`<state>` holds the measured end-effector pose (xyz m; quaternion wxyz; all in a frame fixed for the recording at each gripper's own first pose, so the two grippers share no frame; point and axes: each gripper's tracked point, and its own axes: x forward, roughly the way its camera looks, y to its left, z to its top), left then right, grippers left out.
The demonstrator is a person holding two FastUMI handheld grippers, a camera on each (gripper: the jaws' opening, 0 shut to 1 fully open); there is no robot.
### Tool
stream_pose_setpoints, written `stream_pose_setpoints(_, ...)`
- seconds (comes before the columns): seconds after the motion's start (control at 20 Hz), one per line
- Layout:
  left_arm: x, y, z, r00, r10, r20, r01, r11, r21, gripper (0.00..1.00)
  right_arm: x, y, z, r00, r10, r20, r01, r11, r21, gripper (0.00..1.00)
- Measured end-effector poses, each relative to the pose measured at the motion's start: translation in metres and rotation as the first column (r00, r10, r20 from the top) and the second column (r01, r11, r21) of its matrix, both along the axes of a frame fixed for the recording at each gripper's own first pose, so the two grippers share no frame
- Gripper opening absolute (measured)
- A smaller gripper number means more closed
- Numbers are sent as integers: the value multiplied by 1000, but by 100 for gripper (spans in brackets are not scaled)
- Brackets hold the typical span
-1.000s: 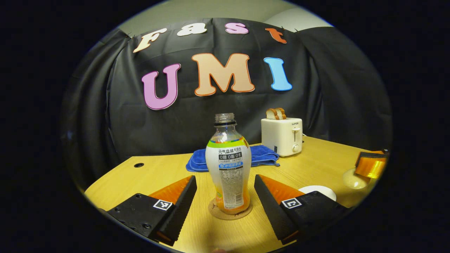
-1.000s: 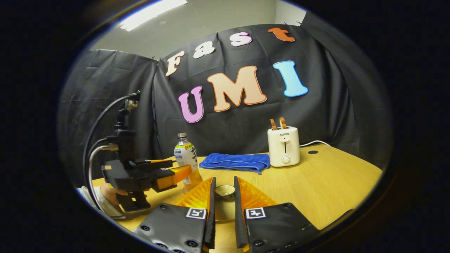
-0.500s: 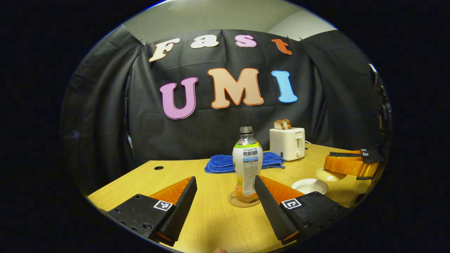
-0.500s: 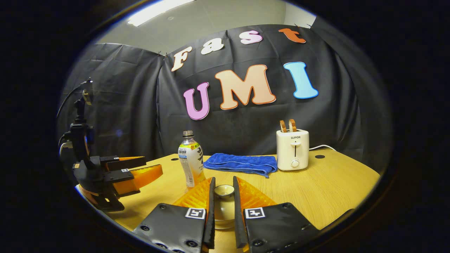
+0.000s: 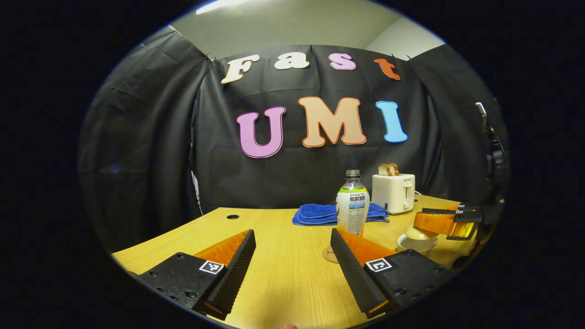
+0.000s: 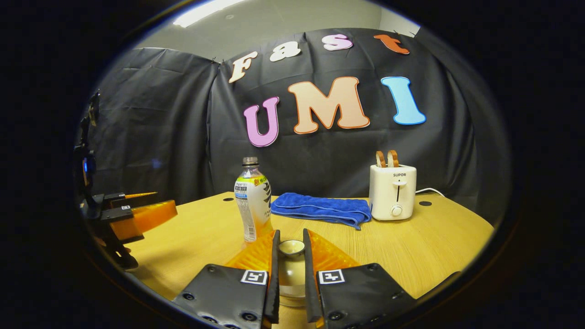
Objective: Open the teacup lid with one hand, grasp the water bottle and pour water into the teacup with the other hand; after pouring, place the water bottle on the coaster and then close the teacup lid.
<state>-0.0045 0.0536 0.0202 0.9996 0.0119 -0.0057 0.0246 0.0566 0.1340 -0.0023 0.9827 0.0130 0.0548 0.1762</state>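
The water bottle (image 5: pixel 352 206) stands upright and capless on the round coaster (image 5: pixel 327 254), whose right part is hidden behind my finger. My left gripper (image 5: pixel 292 233) is open and empty, well back from the bottle. In the left gripper view my right gripper (image 5: pixel 445 221) hovers at the far right, holding the lid (image 5: pixel 417 233) on or just above the white teacup (image 5: pixel 417 243). In the right gripper view my right gripper (image 6: pixel 290 236) is shut on the lid's knob (image 6: pixel 291 247). The bottle (image 6: pixel 252 205) stands behind it to the left, and my left gripper (image 6: pixel 157 208) is at the far left.
A folded blue towel (image 6: pixel 322 208) lies at the back of the wooden table (image 6: pixel 411 246). Beside it a white toaster (image 6: pixel 393 192) holds two bread slices. Both also appear behind the bottle, towel (image 5: pixel 317 214) and toaster (image 5: pixel 393 193). Bare tabletop lies left of the coaster.
My left gripper has drawn back from the bottle, which stays on the coaster. My right gripper has carried the lid from beside the teacup to over it.
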Motion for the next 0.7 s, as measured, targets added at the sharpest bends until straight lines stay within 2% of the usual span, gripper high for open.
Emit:
stream_pose_setpoints(0.1, -2, 1, 1, 1000, 0, 10, 0, 1000, -5, 96, 2, -1, -6, 1000, -7, -11, 6, 1000, -9, 26)
stream_pose_setpoints(0.15, -3, 2, 0, 1000, 3, 13, -3, 1000, -7, 100, 3, -1, -9, 1000, -8, -18, 8, 1000, -15, 27)
stream_pose_setpoints(0.2, -4, 1, -1, 1000, 2, 11, -1, 1000, -10, 96, 3, 0, -12, 1000, -10, -24, 10, 1000, -19, 27)
stream_pose_setpoints(0.7, -9, 1, -7, 1000, 3, 10, -3, 999, -44, 96, 4, -3, -27, 998, -40, -46, 38, 998, -53, 27)
